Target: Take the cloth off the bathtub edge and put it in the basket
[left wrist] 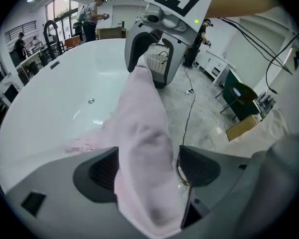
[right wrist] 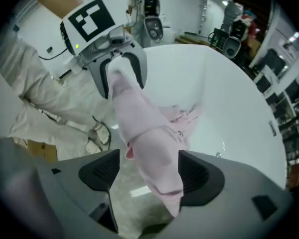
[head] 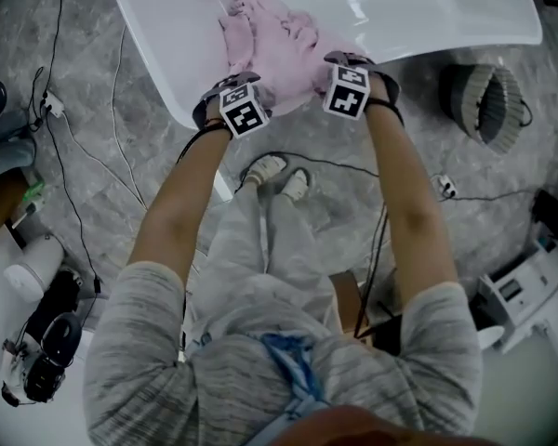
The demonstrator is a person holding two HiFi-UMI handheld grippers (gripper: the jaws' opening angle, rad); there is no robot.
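Head view: a pink cloth [head: 270, 40] lies bunched over the rim of the white bathtub [head: 428, 7], part of it hanging inside the tub. The left gripper [head: 240, 100] and right gripper [head: 351, 84] point down at the near end of the cloth, side by side. The basket [head: 484, 100] stands on the floor to the right of the tub, well apart from the cloth.

Left gripper view: jaws spread wide. The cloth runs as a ridge straight between them. It touches the left pad [left wrist: 103, 171], and a gap shows beside the right pad [left wrist: 199, 166]. No pinch. The ridge runs on to the right gripper at its far end.

Right gripper view: jaws also spread. A fold of cloth sits between them, against the right pad [right wrist: 199, 176] and clear of the left pad [right wrist: 102, 171]. No pinch here either.
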